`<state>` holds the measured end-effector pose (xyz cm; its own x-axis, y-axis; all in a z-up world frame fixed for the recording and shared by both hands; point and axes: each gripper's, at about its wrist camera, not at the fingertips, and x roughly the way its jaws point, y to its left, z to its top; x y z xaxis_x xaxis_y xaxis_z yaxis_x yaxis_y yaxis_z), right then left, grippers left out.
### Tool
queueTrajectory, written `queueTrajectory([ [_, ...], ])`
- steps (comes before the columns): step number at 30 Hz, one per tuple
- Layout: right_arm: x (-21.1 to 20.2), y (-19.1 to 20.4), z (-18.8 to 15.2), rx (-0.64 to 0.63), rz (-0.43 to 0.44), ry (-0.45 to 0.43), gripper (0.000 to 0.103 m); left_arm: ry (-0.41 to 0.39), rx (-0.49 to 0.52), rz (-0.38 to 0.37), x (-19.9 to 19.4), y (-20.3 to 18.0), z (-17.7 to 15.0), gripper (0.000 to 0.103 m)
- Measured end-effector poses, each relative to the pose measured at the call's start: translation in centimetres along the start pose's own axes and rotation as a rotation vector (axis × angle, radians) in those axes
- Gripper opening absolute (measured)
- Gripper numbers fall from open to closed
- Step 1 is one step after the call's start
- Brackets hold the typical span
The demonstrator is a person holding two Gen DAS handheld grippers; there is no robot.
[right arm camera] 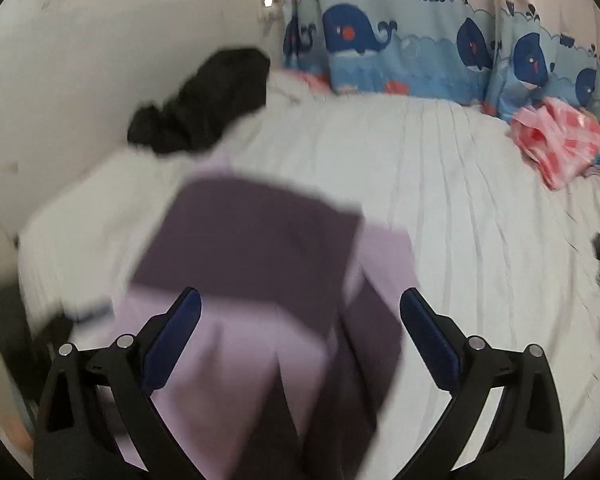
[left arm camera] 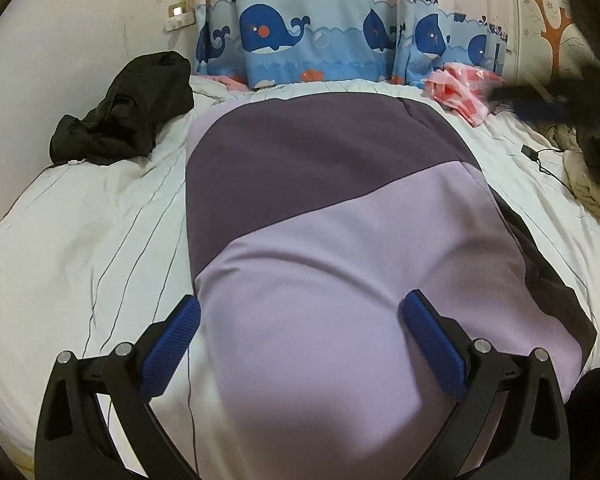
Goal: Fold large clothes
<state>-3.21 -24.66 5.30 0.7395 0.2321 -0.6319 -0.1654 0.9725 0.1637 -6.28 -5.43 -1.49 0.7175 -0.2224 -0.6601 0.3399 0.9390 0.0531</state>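
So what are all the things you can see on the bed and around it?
Two-tone purple garment: one, lilac and dark purple, spread mid-bed under both grippers.
Crumpled black garment: one, black, far left by the wall.
Pink checked cloth: one, pink and white, far right by the curtain.
White striped quilt: one, white, covering the bed.
Whale-print curtain: one, blue and cream, behind the bed.
Small black plug with cable: one, black, right edge.
Left gripper: one, black with blue pads, open.
Right gripper: one, same colours, open.

Lilac-and-dark-purple garment [left arm camera: 340,240] lies folded flat on the bed
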Motion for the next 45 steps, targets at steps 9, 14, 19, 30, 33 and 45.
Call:
queueTrajectory([
  [9, 12.7, -8.6, -4.8, 0.296, -0.001, 0.103, 0.096, -0.002, -0.032, -0.096, 0.5, 0.0, -0.1, 0.098],
  [14, 11.3, -8.4, -3.1, 0.256, -0.019, 0.191, 0.096, -0.004, -0.018, -0.044, 0.6, -0.4, -0.3, 0.098],
  [19, 2.1, -3.5, -2.9, 0.093, -0.001, 0.08, 0.096, -0.004, -0.048, -0.036, 0.7, 0.3, -0.6, 0.098],
  [30, 3.9, -2.1, -11.4, -0.007, -0.113, 0.266, 0.096, 0.032, -0.029, -0.004, 1.3, -0.6, -0.5, 0.098],
  [33, 2.9, -1.3, -10.9, -0.04, -0.137, 0.275, 0.096, 0.036, -0.046, -0.004, 1.2, -0.4, -0.5, 0.098],
  [45, 1.2, -1.9, -12.7, 0.007, -0.098, 0.33, 0.096, 0.039, -0.074, -0.033, 1.4, 0.1, -0.7, 0.098],
])
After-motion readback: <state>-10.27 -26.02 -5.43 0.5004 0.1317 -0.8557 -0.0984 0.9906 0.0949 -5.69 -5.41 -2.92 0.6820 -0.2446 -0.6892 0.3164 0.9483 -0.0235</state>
